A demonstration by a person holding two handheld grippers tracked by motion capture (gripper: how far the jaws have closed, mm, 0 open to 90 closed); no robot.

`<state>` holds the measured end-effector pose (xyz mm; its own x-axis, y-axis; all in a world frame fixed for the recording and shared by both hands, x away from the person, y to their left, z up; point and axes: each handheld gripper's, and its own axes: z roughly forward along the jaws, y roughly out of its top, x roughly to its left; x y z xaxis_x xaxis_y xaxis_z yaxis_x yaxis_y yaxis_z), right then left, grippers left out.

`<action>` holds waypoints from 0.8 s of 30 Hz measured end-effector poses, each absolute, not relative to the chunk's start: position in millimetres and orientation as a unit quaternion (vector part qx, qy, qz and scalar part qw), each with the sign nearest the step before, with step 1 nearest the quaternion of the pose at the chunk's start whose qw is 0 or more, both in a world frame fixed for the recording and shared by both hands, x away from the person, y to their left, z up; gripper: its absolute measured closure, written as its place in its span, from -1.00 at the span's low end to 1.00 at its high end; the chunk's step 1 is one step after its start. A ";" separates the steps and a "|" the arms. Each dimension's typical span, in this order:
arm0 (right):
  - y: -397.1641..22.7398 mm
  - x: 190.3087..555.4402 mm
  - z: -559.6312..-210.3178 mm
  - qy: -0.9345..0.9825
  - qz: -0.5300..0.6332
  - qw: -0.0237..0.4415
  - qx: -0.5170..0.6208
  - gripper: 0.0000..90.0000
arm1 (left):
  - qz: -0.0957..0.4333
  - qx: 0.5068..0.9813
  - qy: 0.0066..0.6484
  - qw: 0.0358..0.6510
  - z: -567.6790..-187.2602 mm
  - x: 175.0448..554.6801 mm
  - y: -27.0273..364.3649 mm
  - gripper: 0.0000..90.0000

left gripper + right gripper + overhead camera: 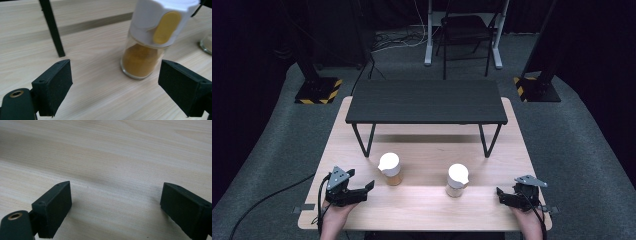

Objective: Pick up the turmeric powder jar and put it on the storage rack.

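tabletop: pale wood, seen from above; a person's two forearms come in at the near edge.
black riser shelf: low dark stand on thin legs, across the far half of the tabletop.
left hand-held gripper: near the left front corner, jaws spread wide with nothing between them, pointed toward the amber spice jar.
right hand-held gripper: near the right front corner, jaws likewise wide apart and empty, over bare wood in the right gripper view.
amber spice jar: upright, just in front of the shelf's left legs, near the left hand-held gripper but not touched; white cap with a yellow flip tab, orange-brown powder inside.
pale spice jar: upright, right of centre, well apart from the right hand-held gripper.
step in hand: likely the reach for the amber spice jar.
doing it well: the jar sits off to the right of the jaw gap in the left gripper view, so centre it first, come in low on the glass body below the cap, then close gently to keep it upright.
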<state>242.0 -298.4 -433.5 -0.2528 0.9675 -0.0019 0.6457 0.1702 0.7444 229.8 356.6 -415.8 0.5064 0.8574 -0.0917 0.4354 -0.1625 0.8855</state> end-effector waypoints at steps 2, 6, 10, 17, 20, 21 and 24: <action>-298.4 242.0 -433.5 0.723 0.322 0.250 0.558 -0.79 | 0.221 0.728 0.440 0.477 -415.1 229.7 355.1 -0.75; -298.4 241.9 -433.5 0.723 0.322 0.250 0.558 -0.79 | 0.218 0.727 0.433 0.486 -413.2 229.2 351.3 -0.75; -298.4 242.0 -433.5 0.723 0.322 0.250 0.558 -0.79 | 0.217 0.731 0.425 0.488 -411.6 230.3 345.9 -0.75; -298.7 242.6 -433.6 0.724 0.323 0.249 0.556 -0.79 | 0.216 0.736 0.416 0.489 -410.3 234.8 333.5 -0.75; -298.7 242.6 -433.6 0.724 0.323 0.249 0.556 -0.79 | 0.213 0.738 0.413 0.490 -409.6 238.7 327.9 -0.75; -298.7 242.6 -433.6 0.724 0.323 0.249 0.556 -0.79 | 0.213 0.737 0.413 0.492 -409.7 240.0 325.7 -0.75; -298.8 242.6 -433.6 0.724 0.323 0.249 0.556 -0.79 | 0.210 0.738 0.410 0.493 -408.5 245.2 320.1 -0.75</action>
<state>242.6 -298.8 -433.6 -0.2576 0.9663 -0.0023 0.6444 0.1735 0.7447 245.2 320.1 -408.5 0.5756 0.8124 -0.0934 0.3978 -0.1783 0.9000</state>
